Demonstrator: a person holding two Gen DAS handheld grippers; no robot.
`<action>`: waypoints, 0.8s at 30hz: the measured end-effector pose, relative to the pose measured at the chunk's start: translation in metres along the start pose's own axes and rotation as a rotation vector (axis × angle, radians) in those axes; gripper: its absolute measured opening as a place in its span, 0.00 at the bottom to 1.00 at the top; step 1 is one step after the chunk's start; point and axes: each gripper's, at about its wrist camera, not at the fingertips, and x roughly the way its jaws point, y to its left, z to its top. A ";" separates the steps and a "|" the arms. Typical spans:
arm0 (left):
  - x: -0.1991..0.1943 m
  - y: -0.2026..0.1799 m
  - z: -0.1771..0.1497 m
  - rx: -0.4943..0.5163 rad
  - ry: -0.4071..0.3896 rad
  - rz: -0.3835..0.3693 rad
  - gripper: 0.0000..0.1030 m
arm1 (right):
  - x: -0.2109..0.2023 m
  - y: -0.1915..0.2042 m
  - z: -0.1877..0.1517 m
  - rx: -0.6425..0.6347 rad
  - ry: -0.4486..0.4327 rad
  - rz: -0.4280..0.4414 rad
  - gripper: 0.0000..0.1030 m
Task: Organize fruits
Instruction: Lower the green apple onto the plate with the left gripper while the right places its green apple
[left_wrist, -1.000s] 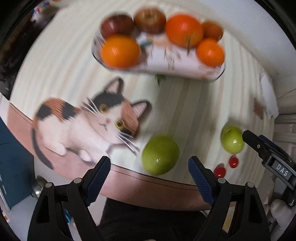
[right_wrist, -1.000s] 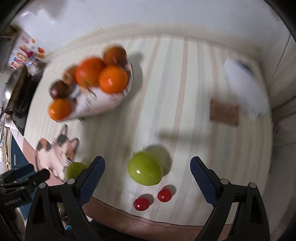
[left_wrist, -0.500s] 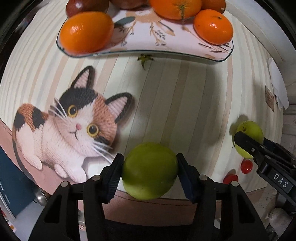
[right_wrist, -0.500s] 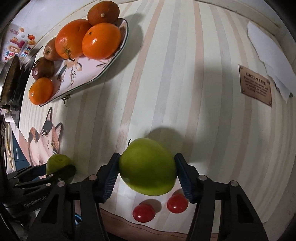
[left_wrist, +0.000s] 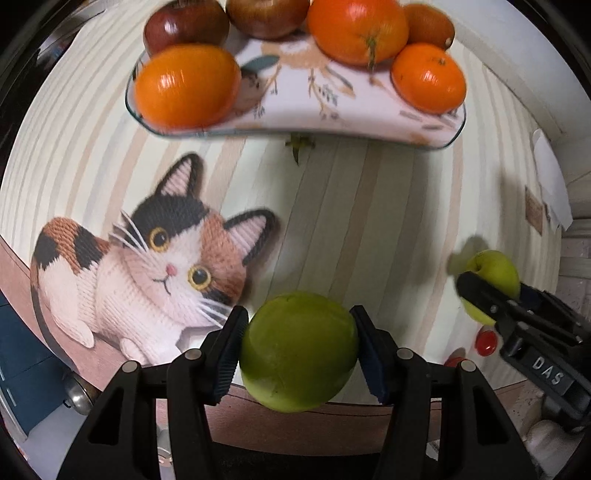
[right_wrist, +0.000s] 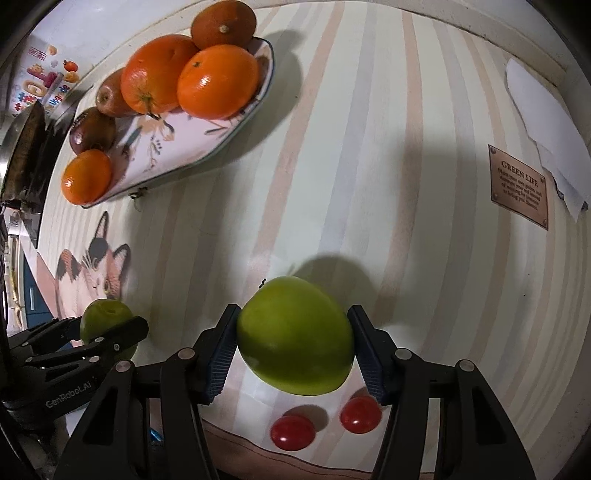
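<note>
My left gripper (left_wrist: 298, 350) is shut on a green apple (left_wrist: 298, 350) and holds it above the striped mat, near the printed cat (left_wrist: 147, 273). My right gripper (right_wrist: 293, 349) is shut on a second green apple (right_wrist: 293, 336), lifted off the mat above two cherry tomatoes (right_wrist: 291, 432). Each gripper also shows in the other's view: the right one with its apple (left_wrist: 495, 273) at the right, the left one with its apple (right_wrist: 105, 321) at the lower left. A floral plate (left_wrist: 303, 110) ahead holds several oranges and dark apples; it also shows in the right wrist view (right_wrist: 166, 147).
A small green stem (left_wrist: 299, 144) lies just in front of the plate. A brown "Green Life" label (right_wrist: 519, 186) and white paper (right_wrist: 543, 125) lie at the mat's right. The mat's brown front edge (right_wrist: 332, 458) runs close below the grippers.
Both grippers closed on their green apples and lifted them off the mat. The left gripper has moved nearer the plate.
</note>
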 end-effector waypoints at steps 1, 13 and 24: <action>-0.005 0.000 0.002 0.000 -0.004 -0.009 0.52 | -0.002 0.002 0.001 0.001 -0.007 0.007 0.60; -0.078 0.018 0.074 -0.004 -0.128 -0.029 0.52 | -0.034 0.044 0.042 -0.015 -0.105 0.133 0.59; -0.065 0.033 0.162 0.022 -0.090 0.051 0.53 | -0.006 0.091 0.100 0.008 -0.143 0.224 0.60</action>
